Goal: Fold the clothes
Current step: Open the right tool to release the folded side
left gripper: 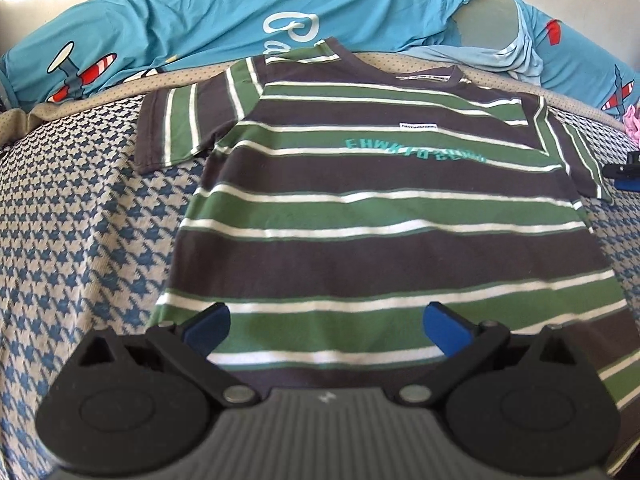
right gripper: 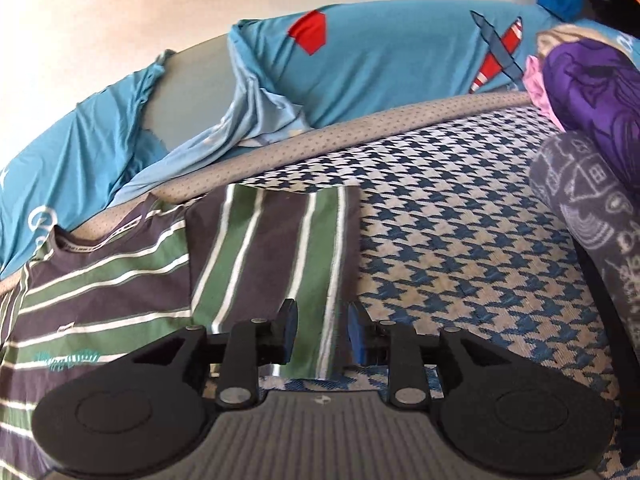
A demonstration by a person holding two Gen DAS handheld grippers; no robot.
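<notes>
A T-shirt [left gripper: 360, 208] striped in brown, green and white lies flat, front up, on the houndstooth bed cover [left gripper: 88, 216], collar toward the far side. My left gripper [left gripper: 328, 326] hangs wide open just above the shirt's lower part, nothing between its fingers. In the right wrist view the shirt's sleeve [right gripper: 276, 248] stretches out flat on the bed cover [right gripper: 460, 248]. My right gripper [right gripper: 322, 334] is open only a narrow way, and the sleeve's outer edge runs through the gap. The right gripper [left gripper: 624, 174] also shows at the edge of the left wrist view, beside that sleeve.
A blue duvet [left gripper: 240, 12] with plane prints is bunched along the far side against the wall. At the right lie a purple garment [right gripper: 592, 84], a grey patterned one [right gripper: 580, 184] and a bit of pink cloth [right gripper: 538, 80]. Bare houndstooth cover shows either side of the shirt.
</notes>
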